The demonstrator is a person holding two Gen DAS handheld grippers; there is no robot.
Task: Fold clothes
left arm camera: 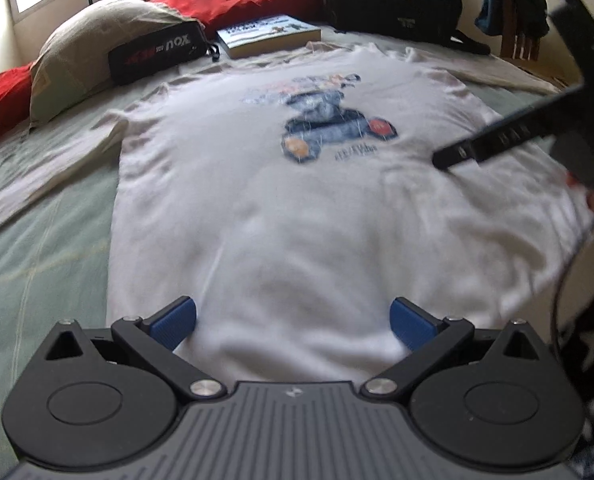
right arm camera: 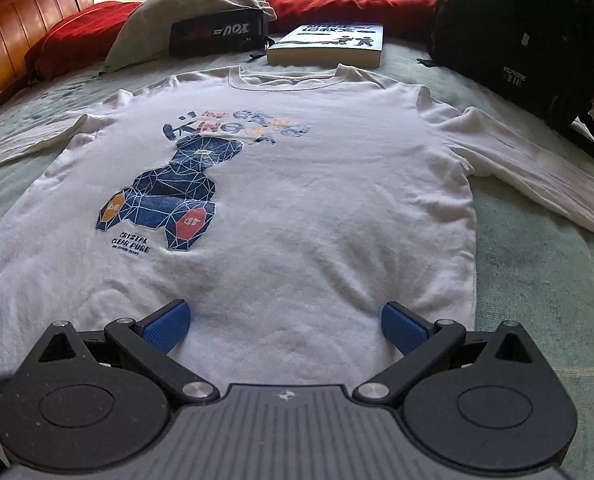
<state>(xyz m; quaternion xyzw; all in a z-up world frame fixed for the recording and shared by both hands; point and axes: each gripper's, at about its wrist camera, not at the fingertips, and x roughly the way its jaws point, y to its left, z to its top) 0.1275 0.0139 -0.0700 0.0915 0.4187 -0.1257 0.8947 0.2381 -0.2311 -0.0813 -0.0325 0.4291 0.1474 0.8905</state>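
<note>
Shirt: white sweatshirt point(right arm camera: 297, 208) flat on my bed point(right arm camera: 537, 280), twelve o'clock of both grippers.
Print: I read "CRYSTAL CLEAR PURE".
Case point(right arm camera: 217, 34), eleven o'clock: "NOX".
Left gripper point(left arm camera: 293, 320): jaws wide, empty.
Right gripper point(right arm camera: 285, 322): jaws wide, empty.

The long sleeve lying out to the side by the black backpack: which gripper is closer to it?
Right. The right gripper sits at the hem near the shirt's edge on that side, with the sleeve just ahead. The left gripper is at the hem further toward the other sleeve.
</note>
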